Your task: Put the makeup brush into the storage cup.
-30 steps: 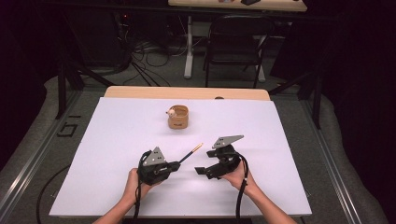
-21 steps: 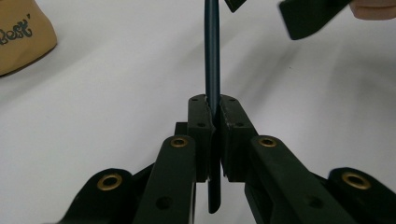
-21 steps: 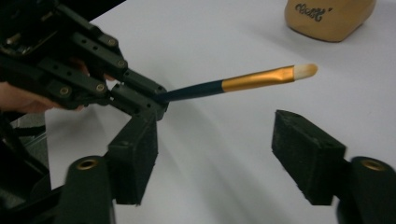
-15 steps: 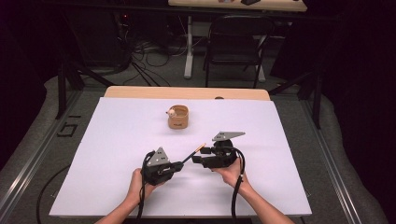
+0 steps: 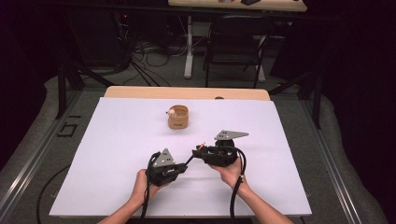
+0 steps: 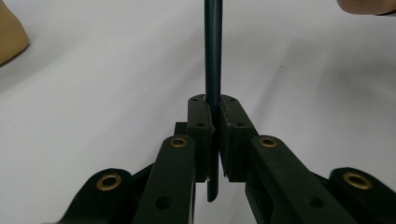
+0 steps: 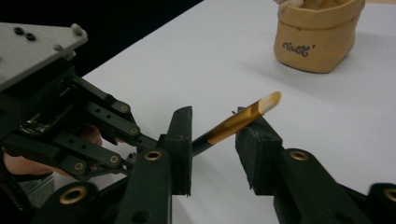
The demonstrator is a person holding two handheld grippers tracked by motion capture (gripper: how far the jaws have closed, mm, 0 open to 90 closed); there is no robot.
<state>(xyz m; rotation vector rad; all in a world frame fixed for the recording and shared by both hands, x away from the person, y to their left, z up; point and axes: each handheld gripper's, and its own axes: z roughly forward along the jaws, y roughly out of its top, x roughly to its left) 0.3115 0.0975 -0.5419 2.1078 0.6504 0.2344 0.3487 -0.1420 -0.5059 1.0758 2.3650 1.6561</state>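
The white bench [image 5: 116, 154] carries a tan pouch [image 5: 178, 117] toward twelve o'clock, well apart from both hands, which meet near six o'clock. The left tongs [image 6: 213, 122] are clamped on the dark handle of a paintbrush [image 7: 236, 122], which slants toward two o'clock. The right tongs [image 7: 215, 140] stand spread, one jaw on either side of the brush's gold collar, just below its pale tip and not yet pinching it. This looks like a handover in progress; the next move probably calls for the right tongs to squeeze onto the collar before the left lets go.
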